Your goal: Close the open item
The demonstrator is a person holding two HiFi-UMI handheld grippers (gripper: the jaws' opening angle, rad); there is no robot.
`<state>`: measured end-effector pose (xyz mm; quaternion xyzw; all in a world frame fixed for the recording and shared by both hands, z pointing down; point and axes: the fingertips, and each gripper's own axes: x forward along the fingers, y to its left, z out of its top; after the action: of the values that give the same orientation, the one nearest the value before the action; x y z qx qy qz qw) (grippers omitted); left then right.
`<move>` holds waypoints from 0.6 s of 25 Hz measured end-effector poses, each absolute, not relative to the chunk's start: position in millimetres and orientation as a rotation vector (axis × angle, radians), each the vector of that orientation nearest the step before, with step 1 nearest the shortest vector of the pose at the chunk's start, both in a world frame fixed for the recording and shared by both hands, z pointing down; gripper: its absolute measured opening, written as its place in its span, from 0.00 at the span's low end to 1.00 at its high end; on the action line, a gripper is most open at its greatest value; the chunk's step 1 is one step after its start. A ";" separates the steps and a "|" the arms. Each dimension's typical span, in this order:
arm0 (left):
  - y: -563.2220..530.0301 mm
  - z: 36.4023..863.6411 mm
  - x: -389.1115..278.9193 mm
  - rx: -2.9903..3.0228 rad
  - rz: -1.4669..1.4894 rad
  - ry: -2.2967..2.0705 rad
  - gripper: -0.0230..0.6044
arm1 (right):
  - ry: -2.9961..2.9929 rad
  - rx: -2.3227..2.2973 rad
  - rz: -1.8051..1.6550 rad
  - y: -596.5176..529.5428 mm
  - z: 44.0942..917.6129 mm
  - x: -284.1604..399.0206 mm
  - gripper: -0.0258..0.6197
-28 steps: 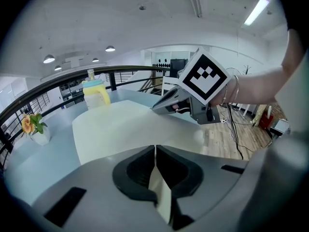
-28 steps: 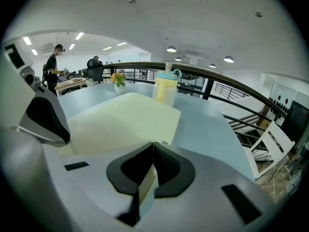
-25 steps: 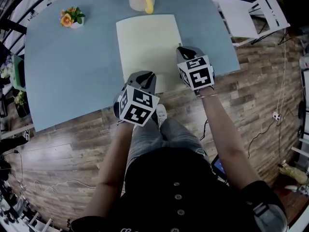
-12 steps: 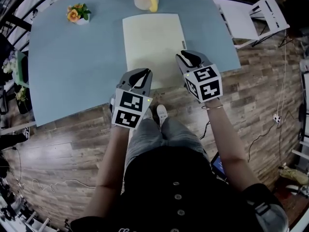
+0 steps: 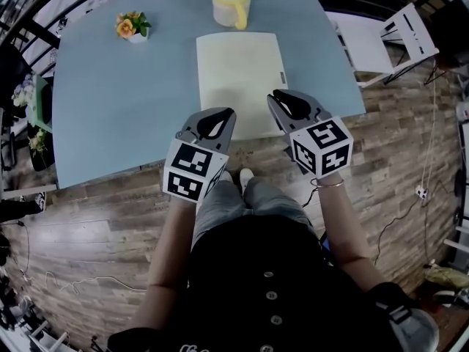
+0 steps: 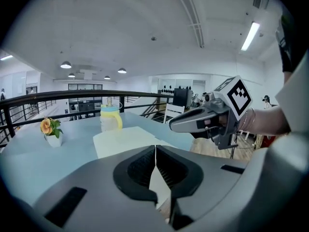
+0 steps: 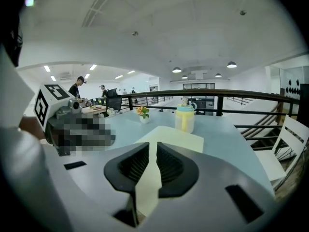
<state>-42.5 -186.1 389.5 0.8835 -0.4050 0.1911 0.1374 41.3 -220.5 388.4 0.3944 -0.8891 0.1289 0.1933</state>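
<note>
Desk (image 5: 110,108), pale blue, items listed left to right. Pot (image 5: 132,28): small and white, holds orange flowers with green leaves, stands near the far left corner. Left gripper (image 5: 220,113): jaws pressed together, nothing between them, hovers over the near desk edge just left of the folder. Folder (image 5: 238,79): pale yellow, the task's thing, lies flat at mid-desk with its cover down, so closing looks done. Advice for the step in hand: lift both grippers straight off without snagging the near edge; should the cover spring up, press it flat with shut jaws rather than pinching it. Jug (image 5: 231,2): yellowish with a blue lid on, stands just beyond the folder; contents cannot be told. Right gripper (image 5: 272,95): jaws closing with a narrow gap, nothing between them, over the folder's near right corner.
</note>
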 end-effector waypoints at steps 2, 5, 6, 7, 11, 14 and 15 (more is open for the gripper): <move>-184.5 385.6 -41.3 2.565 0.536 -1.157 0.07 | -2.542 1.083 0.363 -214.2 377.8 36.6 0.10; -181.5 377.8 -39.3 2.579 0.525 -1.155 0.07 | -2.585 1.065 0.353 -206.3 367.4 32.5 0.07; -180.9 375.3 -38.8 2.577 0.515 -1.152 0.07 | -2.591 1.067 0.353 -205.3 365.9 32.0 0.07; -180.5 373.2 -38.6 2.573 0.504 -1.150 0.07 | -2.598 1.070 0.356 -204.5 364.6 31.4 0.06; -177.7 367.8 -38.6 2.566 0.484 -1.142 0.07 | -2.634 1.042 0.370 -197.4 359.9 24.8 0.05; -173.6 363.0 -38.8 2.566 0.465 -1.138 0.07 | -2.672 0.998 0.387 -188.9 357.3 17.2 0.05; -172.4 360.8 -38.0 2.569 0.455 -1.135 0.07 | -2.687 0.988 0.394 -186.7 355.5 15.3 0.05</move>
<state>-38.0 -172.4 360.8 0.8931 -0.3944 0.1581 0.1477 15.3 -186.7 355.5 0.3391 -0.9224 0.1353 0.1258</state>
